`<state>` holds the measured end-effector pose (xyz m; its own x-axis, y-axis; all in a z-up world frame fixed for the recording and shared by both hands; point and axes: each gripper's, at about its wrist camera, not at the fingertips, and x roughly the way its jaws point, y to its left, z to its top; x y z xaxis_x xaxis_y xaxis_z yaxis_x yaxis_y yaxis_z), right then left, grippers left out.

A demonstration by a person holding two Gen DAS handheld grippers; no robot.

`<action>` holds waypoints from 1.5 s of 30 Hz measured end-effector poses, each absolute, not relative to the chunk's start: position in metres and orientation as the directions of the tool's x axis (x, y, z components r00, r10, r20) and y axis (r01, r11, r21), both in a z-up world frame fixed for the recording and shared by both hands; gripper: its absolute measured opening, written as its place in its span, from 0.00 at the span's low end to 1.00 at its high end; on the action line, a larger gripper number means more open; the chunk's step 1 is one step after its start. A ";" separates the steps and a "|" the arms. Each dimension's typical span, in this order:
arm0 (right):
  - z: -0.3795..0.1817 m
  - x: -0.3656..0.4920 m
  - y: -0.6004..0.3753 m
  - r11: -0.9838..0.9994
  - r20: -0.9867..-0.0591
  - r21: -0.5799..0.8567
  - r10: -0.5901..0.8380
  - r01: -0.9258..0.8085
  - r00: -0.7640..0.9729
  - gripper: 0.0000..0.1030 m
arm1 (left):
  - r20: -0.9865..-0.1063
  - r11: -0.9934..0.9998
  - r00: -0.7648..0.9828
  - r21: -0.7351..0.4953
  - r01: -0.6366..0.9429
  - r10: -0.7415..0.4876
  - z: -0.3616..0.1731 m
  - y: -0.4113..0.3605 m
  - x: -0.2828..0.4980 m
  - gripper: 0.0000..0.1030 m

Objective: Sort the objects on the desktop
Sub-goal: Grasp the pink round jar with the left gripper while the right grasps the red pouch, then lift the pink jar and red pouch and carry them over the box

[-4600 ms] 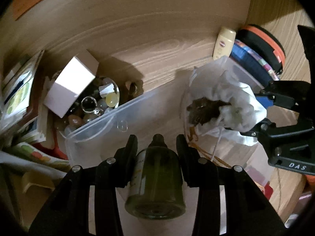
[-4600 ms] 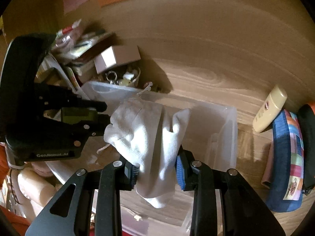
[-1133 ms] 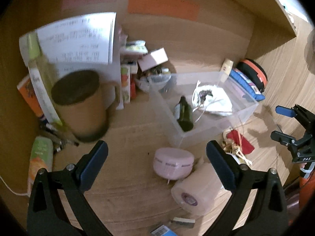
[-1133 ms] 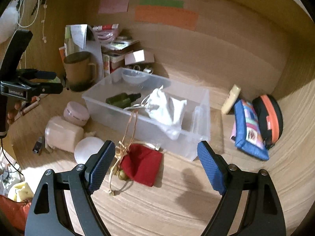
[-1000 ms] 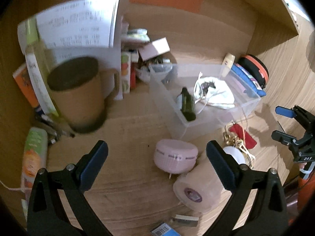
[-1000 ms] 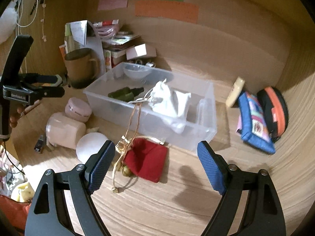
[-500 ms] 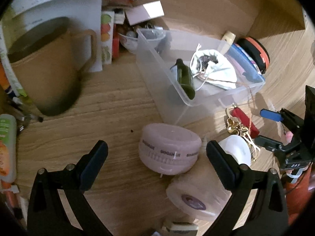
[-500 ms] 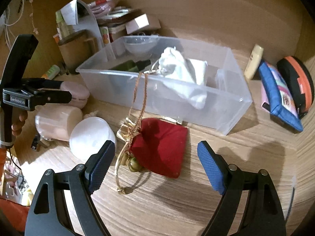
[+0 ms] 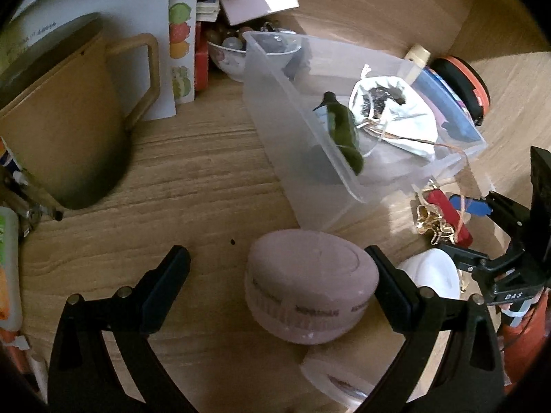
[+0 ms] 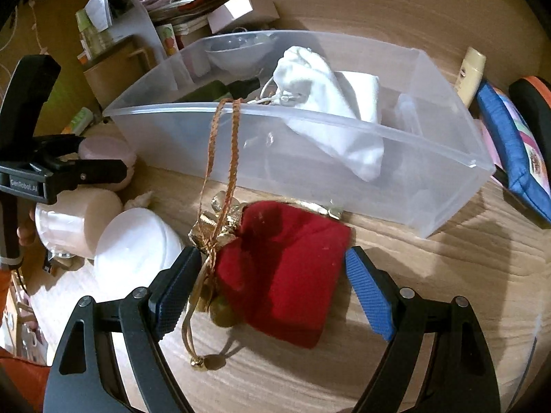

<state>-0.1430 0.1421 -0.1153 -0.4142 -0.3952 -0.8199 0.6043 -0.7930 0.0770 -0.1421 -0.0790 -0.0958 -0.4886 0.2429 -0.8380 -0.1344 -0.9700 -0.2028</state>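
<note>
A clear plastic bin (image 9: 275, 79) (image 10: 447, 151) on the wooden desk holds a green bottle (image 9: 344, 130) and a white drawstring pouch (image 9: 409, 127) (image 10: 330, 86). My left gripper (image 9: 279, 272) is open, its jaws standing either side of a round pink jar (image 9: 310, 285) without touching it. My right gripper (image 10: 272, 282) is open too, straddling a red velvet pouch (image 10: 286, 261) with gold cord that lies in front of the bin. The cord runs up over the bin's rim. A white round lid (image 10: 137, 244) and a pale pink roll (image 10: 75, 220) lie left of the pouch.
A tan mug (image 9: 65, 130) stands at the left, with books, a small box (image 9: 258, 0) and a bowl of trinkets (image 9: 227, 48) behind. A cream tube (image 10: 470, 69), a blue pencil case (image 10: 513, 148) and an orange-rimmed black case (image 9: 461, 86) lie right of the bin.
Both grippers have come down and closer to the desk. The pink jar now fills the gap of the left jaws, and the red pouch that of the right jaws.
</note>
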 end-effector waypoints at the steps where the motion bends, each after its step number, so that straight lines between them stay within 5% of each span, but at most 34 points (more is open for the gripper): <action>1: -0.116 -0.144 0.142 -0.792 -0.818 0.079 -0.399 0.606 -0.415 0.81 | -0.837 -0.970 -0.489 -0.206 -0.131 0.244 -0.096 -0.079 -0.143 0.91; 9: -0.118 -0.142 0.142 -0.782 -0.800 0.076 -0.418 0.618 -0.431 0.69 | -0.828 -0.973 -0.511 -0.188 -0.132 0.230 -0.096 -0.079 -0.146 0.73; 12: -0.116 -0.137 0.140 -0.768 -0.794 0.043 -0.414 0.639 -0.445 0.41 | -0.823 -0.972 -0.518 -0.190 -0.136 0.233 -0.096 -0.079 -0.144 0.63; 19: -0.110 -0.136 0.142 -0.762 -0.781 0.075 -0.447 0.644 -0.437 0.28 | -0.816 -0.973 -0.529 -0.197 -0.122 0.231 -0.093 -0.084 -0.139 0.63; 45: -0.049 -0.104 0.171 -0.774 -0.657 0.052 -0.502 0.631 -0.562 0.26 | -0.745 -0.984 -0.645 -0.160 -0.074 0.170 -0.041 -0.100 -0.102 0.63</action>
<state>-0.1037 0.1706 -0.0489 -0.5624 -0.5024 -0.6567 0.6307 -0.7743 0.0522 -0.1018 -0.1002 -0.0412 -0.6448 0.1700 -0.7452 -0.0741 -0.9843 -0.1604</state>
